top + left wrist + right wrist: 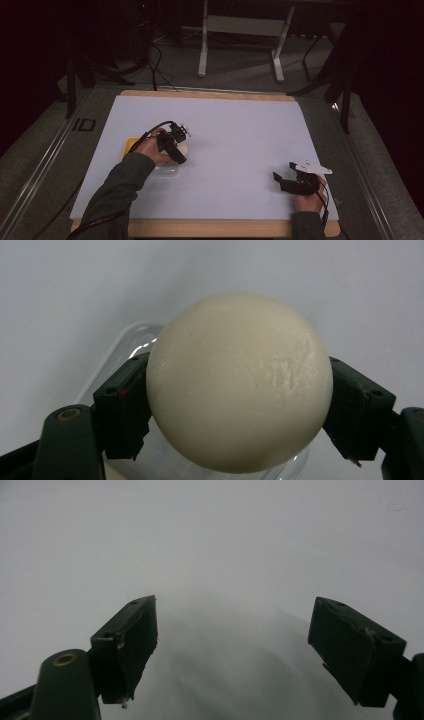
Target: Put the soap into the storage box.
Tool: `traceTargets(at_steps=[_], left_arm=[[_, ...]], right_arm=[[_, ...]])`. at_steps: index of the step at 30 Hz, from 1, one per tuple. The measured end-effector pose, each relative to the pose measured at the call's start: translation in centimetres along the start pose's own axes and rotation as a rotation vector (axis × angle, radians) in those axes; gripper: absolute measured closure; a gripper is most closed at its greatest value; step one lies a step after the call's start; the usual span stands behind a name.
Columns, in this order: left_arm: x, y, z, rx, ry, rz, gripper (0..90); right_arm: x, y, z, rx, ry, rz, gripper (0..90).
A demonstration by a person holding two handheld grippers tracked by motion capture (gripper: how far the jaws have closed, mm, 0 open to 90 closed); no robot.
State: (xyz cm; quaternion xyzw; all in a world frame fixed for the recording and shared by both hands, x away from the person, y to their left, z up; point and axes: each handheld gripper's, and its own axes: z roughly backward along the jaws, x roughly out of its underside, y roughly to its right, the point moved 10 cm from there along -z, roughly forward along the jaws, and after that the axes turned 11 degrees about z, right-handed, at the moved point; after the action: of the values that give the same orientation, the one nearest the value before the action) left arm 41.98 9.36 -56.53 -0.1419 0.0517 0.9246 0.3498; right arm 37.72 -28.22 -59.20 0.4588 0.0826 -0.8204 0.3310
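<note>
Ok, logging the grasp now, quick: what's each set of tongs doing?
Left tongs: shut on the ball, over a clear tub.
Right tongs: open, holding nothing.

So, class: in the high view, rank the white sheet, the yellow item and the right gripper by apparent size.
1. white sheet
2. right gripper
3. yellow item, unsure since the left hand partly hides it

A lab-like test space: white-topped table (240, 125), dark curtained surroundings, cables on the floor (155, 60)
</note>
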Motion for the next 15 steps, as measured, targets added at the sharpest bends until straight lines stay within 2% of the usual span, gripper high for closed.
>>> traceTargets(at_steps=[15], left_arm=[[0.7, -2.0, 0.3, -0.039, 0.004, 0.088, 23.2]], right_arm=[[0.0, 0.0, 0.0, 0.0, 0.0, 0.0, 19.4]])
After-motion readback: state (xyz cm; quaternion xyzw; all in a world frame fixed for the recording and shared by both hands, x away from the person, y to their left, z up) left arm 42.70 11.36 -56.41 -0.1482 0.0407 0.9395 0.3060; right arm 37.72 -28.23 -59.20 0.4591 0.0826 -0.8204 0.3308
